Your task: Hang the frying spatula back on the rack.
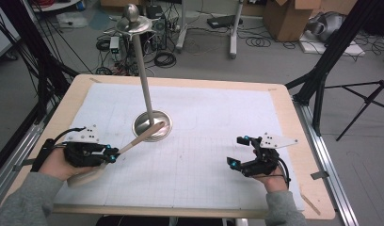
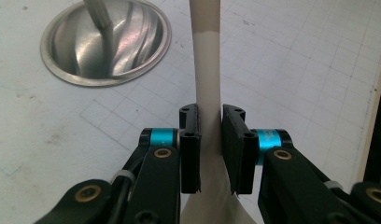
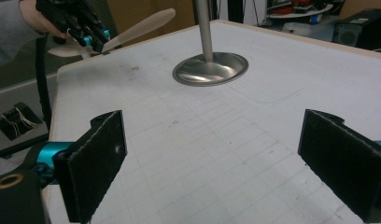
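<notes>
My left gripper (image 1: 111, 154) is shut on a pale wooden utensil (image 1: 138, 139), held off the table at the left. Its jaws clamp the flat neck of the utensil (image 2: 206, 56), whose slim end reaches toward the round base of a metal stand (image 1: 152, 126). The broad end pokes out behind the hand. The stand's pole rises to a dish with a ball on top (image 1: 132, 20). My right gripper (image 1: 237, 151) rests at the right with its jaws wide apart and nothing between them (image 3: 212, 163). In the right gripper view the left gripper (image 3: 93, 37) and utensil (image 3: 142, 25) appear far off.
A white gridded mat (image 1: 204, 165) covers the wooden table (image 1: 293, 122). The stand's base (image 3: 211, 69) sits mid-table, just ahead of the utensil's tip. Beyond the table are cables, tripod legs and cardboard boxes on the floor.
</notes>
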Available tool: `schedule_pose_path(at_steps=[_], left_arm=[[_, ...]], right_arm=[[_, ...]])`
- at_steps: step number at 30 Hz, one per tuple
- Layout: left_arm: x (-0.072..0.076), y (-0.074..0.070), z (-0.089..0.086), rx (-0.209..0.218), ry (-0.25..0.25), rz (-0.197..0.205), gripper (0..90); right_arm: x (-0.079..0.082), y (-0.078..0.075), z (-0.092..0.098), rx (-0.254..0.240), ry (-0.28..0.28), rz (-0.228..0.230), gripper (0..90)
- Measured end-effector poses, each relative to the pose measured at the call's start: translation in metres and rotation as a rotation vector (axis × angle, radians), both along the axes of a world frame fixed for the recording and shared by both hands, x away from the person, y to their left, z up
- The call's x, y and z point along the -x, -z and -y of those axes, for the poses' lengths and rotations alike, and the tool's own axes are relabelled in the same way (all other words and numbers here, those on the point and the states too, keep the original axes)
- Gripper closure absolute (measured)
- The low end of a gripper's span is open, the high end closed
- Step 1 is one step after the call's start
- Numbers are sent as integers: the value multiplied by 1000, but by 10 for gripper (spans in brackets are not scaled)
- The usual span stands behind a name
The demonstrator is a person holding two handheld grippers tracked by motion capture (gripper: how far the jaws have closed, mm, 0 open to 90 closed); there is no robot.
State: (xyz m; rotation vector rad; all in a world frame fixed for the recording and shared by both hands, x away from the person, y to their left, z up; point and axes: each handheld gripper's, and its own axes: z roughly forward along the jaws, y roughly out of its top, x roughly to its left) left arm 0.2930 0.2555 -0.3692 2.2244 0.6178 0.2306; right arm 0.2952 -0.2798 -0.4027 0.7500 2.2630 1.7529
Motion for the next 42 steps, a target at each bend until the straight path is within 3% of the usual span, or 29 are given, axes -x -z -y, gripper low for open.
schedule_pose_path(at_steps=[8, 17, 28, 37, 42], left_arm=[[-1, -11, -11, -17, 4, 20, 771], [-3, -23, -22, -18, -29, 27, 771], [-7, -38, -38, 4, -74, 38, 772], [-9, -45, -50, 10, -76, 53, 771], [-9, -48, -63, 36, -59, 61, 771]], right_arm=[[0, 0, 0, 0, -1, 1, 69], [0, 0, 1, -1, -2, -3, 69], [0, 0, 1, -3, 2, -5, 69], [-1, 0, 1, -3, 1, -1, 69], [0, 0, 1, -2, 0, -6, 69]])
